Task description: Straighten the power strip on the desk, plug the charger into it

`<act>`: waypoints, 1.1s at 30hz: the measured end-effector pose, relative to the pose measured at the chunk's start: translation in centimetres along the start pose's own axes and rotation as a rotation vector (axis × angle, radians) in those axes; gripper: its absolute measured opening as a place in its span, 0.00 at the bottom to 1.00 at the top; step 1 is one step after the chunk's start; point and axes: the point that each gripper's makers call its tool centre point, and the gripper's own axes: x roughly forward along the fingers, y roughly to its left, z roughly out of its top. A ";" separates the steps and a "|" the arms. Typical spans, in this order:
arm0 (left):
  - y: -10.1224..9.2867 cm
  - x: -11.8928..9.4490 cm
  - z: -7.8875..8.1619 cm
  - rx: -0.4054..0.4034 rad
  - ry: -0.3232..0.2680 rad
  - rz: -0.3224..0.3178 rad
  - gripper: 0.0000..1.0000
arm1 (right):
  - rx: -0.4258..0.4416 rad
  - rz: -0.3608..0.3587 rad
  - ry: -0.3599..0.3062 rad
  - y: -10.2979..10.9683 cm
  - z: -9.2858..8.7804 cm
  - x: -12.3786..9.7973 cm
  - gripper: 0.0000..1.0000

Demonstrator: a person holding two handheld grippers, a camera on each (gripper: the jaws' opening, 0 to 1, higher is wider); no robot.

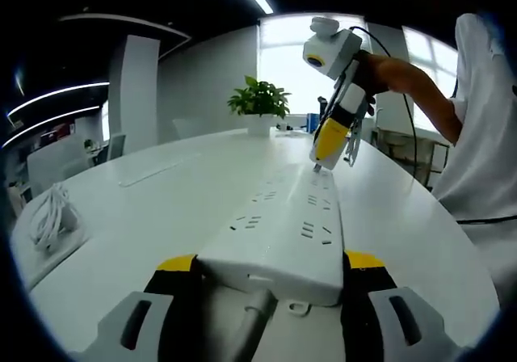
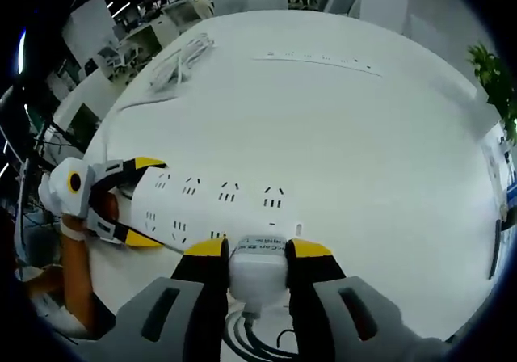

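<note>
The power strip (image 1: 283, 233) is a long white bar with two rows of dark socket slots, lying flat on the round white desk (image 1: 161, 208); the left gripper (image 1: 271, 277) clamps its cord end between yellow-tipped jaws, its cable (image 1: 246, 326) running out below; in the right gripper view the right gripper (image 2: 257, 271) squeezes the white charger (image 2: 257, 277) at the strip's far end (image 2: 242, 208); the charger's top carries small printed text, too blurred to read; a coiled white cord (image 1: 52, 216) lies well apart.
</note>
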 end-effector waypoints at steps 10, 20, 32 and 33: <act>0.4 0.0 -0.1 -0.001 -0.001 -0.001 0.69 | 0.034 0.012 0.028 0.1 -1.7 0.1 0.27; 0.4 0.1 0.0 -0.006 -0.001 0.012 0.69 | 0.028 0.027 0.070 -1.0 0.8 1.3 0.27; 0.4 0.2 0.1 -0.007 0.000 0.018 0.68 | -0.036 0.021 0.205 -0.9 1.2 2.4 0.27; 0.4 0.2 0.1 -0.007 0.000 0.019 0.68 | -0.050 0.004 0.193 -0.8 1.1 2.3 0.27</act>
